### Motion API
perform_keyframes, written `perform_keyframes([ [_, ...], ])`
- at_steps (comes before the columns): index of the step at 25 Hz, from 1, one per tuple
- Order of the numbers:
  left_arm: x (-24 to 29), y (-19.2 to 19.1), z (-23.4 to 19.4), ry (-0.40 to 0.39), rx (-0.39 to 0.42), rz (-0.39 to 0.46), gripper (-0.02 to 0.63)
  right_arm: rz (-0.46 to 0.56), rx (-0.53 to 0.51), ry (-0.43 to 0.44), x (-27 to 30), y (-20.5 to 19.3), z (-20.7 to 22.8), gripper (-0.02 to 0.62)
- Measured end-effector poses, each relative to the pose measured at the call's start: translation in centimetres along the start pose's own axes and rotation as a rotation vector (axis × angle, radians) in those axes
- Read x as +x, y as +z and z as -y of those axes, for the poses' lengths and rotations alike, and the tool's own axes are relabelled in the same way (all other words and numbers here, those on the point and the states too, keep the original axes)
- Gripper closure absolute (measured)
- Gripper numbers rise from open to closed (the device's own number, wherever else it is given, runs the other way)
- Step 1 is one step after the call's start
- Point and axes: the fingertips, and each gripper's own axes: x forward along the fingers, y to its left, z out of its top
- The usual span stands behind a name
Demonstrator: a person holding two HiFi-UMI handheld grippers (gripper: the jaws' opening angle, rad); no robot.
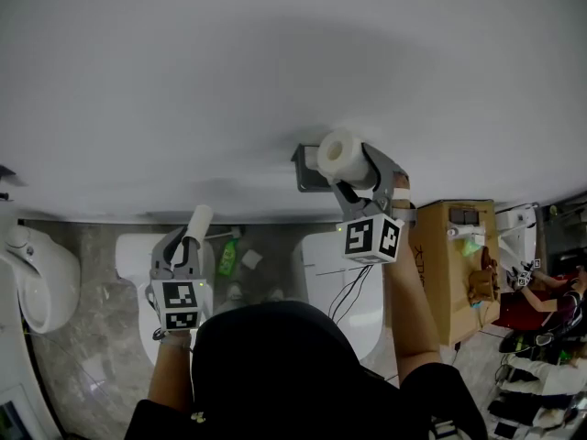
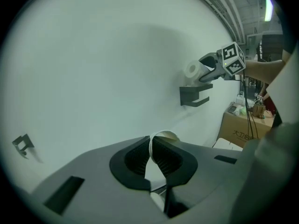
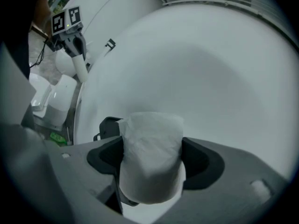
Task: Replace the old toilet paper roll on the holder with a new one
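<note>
The left tongs (image 2: 152, 154) are almost shut and pinch the thin side of the empty tube (image 2: 165, 135). The right tongs (image 1: 354, 178) are wide and squeeze the new roll (image 1: 339, 154), just above the holder (image 2: 194, 95) on the wall (image 1: 275, 62).

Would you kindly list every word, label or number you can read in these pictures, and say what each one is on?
"大卫" on the cardboard box; the characters after it are too blurred to read.
Green bottle: label too small to read.
Marker cubes: black-and-white patterns, no words.
Nothing else is legible.
</note>
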Motion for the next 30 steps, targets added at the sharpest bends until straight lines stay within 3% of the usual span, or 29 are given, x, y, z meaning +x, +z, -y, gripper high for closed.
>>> perform_keyframes([
  [5,0.0,-0.5,-0.2,0.009,0.033,0.003,0.577,-0.022,-0.074,0.034,0.6,-0.1,-0.8,0.222],
  [11,0.1,-0.7,-0.2,0.014,0.001,-0.006,0.577,-0.026,-0.151,0.098,1.0,-0.1,-1.6,0.208],
  [17,0.2,-1.1,-0.3,0.016,0.019,-0.012,0.577,-0.052,-0.11,0.144,1.2,-0.5,-1.0,0.166],
  [23,0.1,-1.0,0.1,0.009,-0.028,-0.012,0.577,-0.048,-0.094,0.147,0.6,-0.2,-0.6,0.166],
  [30,0.2,-1.0,0.3,-0.001,0.02,-0.009,0.577,-0.063,-0.088,0.159,-0.3,-0.5,-0.1,0.165],
])
